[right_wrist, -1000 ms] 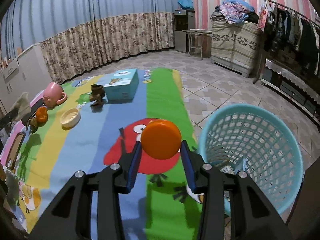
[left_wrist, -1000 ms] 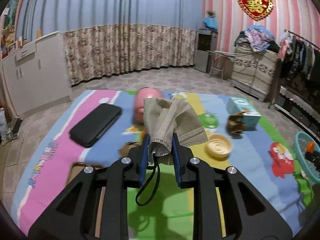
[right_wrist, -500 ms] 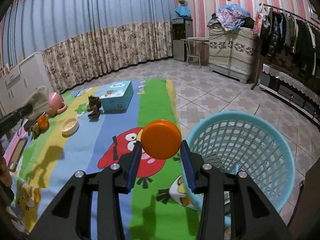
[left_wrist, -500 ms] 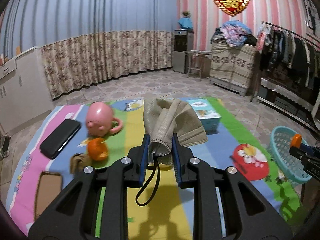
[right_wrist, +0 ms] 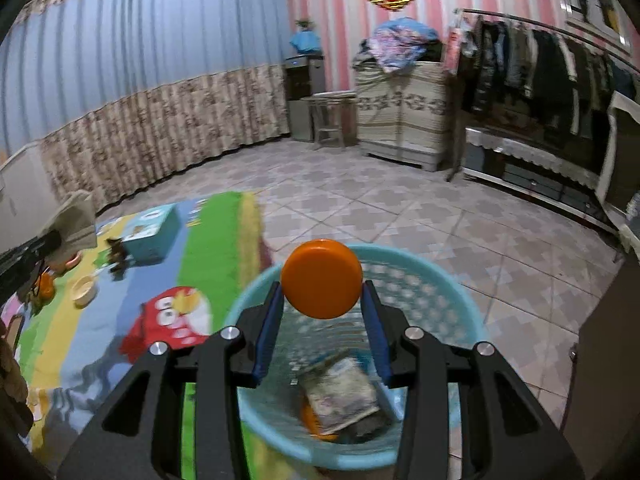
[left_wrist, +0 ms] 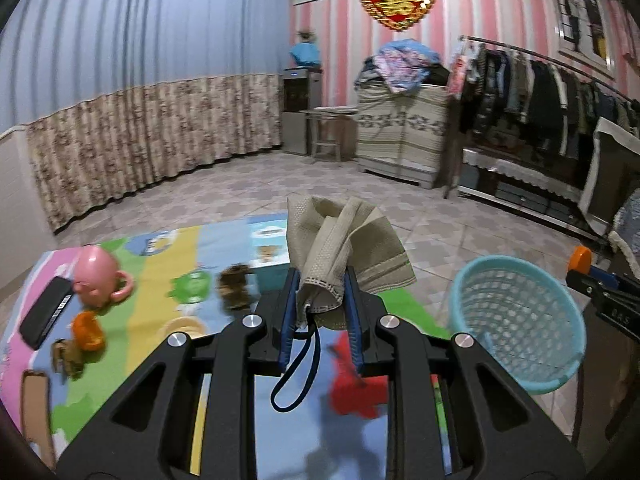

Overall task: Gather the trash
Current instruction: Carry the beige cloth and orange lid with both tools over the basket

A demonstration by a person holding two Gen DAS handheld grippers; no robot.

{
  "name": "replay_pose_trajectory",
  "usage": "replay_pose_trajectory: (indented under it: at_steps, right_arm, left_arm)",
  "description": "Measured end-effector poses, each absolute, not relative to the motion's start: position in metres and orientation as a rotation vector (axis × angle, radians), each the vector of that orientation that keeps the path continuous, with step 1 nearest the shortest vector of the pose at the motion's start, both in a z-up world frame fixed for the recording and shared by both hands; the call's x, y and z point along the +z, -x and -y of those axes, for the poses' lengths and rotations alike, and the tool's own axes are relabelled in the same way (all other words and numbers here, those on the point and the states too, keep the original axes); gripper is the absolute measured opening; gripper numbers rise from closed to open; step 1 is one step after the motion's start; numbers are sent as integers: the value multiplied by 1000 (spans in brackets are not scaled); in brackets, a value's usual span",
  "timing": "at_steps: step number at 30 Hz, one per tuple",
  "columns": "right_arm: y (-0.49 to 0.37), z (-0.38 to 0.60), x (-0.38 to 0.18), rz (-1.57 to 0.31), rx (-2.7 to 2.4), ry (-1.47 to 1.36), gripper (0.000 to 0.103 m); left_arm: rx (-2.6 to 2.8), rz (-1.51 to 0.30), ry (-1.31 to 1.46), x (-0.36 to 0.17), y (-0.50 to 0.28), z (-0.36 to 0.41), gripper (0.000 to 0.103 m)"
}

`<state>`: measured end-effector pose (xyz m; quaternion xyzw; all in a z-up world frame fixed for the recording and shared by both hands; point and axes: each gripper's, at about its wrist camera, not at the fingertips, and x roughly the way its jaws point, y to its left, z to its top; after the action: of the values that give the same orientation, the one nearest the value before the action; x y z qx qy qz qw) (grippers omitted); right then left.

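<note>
Over blue basket [right_wrist: 460,280], round orange lid [right_wrist: 321,278], probably.

Two hand-held grippers are in view: the left hand-held gripper [left_wrist: 321,296] and the right hand-held gripper [right_wrist: 322,308]. There is one face mask [left_wrist: 340,248], one orange lid [right_wrist: 321,279] and one blue basket [left_wrist: 516,320]. On the one play mat [left_wrist: 168,264] lie one pink pig mug [left_wrist: 98,276], one black case [left_wrist: 44,316], one blue box [right_wrist: 150,234], one small cream bowl [right_wrist: 85,290] and one brown toy [left_wrist: 234,284].
</note>
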<state>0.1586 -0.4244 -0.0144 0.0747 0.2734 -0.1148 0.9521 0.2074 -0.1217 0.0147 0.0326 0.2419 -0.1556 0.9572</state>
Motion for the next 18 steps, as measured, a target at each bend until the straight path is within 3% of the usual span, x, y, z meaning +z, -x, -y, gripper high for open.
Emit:
replay_pose_trajectory:
  at_steps: [18]
  right_arm:
    - [-157,487,-38,-587,-344,-224,40]
  left_arm:
    - [-568,-553,-147,-24,-202,258,21]
